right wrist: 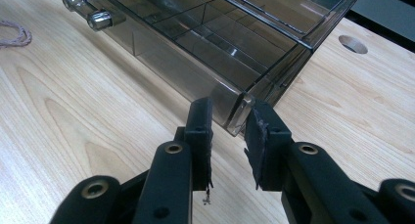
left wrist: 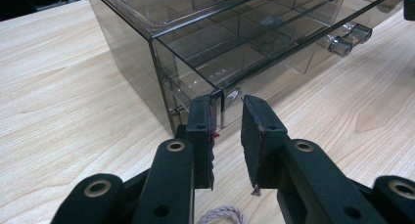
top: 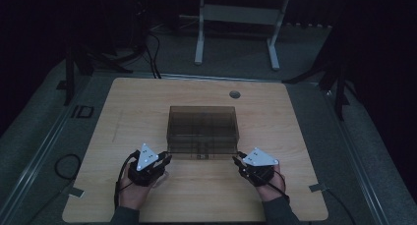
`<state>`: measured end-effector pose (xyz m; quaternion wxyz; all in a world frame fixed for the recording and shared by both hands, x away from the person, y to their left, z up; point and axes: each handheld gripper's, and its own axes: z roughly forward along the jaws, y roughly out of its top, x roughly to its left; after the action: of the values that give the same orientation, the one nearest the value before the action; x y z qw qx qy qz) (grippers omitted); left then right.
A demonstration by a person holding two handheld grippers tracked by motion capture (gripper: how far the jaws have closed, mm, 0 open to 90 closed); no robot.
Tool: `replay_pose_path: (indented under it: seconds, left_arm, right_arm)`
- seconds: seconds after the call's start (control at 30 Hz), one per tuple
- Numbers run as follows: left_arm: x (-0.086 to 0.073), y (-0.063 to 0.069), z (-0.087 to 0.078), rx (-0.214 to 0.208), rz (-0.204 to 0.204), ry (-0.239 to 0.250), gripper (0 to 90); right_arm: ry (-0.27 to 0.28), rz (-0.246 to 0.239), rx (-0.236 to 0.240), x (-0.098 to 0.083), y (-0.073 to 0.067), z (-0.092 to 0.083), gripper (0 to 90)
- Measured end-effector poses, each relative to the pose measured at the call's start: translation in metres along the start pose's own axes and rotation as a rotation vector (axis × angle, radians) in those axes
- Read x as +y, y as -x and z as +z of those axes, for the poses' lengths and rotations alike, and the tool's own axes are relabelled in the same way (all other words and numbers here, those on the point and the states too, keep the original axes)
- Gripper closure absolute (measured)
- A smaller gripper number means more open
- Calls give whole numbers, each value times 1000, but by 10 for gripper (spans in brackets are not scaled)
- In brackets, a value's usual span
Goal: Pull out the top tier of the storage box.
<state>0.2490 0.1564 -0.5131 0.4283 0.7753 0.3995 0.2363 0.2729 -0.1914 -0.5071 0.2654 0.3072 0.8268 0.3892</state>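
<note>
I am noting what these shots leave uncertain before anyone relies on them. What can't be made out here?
- Contents of the smoky plastic box: the high view is dark and its tinted walls hide the compartments; both gripper views cut off its far part.
- Whether the left gripper touches the box corner: its jaws straddle the edge, contact unclear.
- Same for the right gripper.
- The two knobs: how they attach is unclear.
</note>
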Motion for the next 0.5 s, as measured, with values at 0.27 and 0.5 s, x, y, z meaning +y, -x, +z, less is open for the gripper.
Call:
replay_pose_path:
  seconds: [0.27, 0.5]
  left_arm:
    - [0, 1, -2, 1, 1, 3, 752]
    - [-1, 2, -3, 2, 2, 4, 755]
  right_arm:
    - [0, -4, 1, -1, -1, -2, 727]
    - [-1, -2, 3, -1, -3, -3, 728]
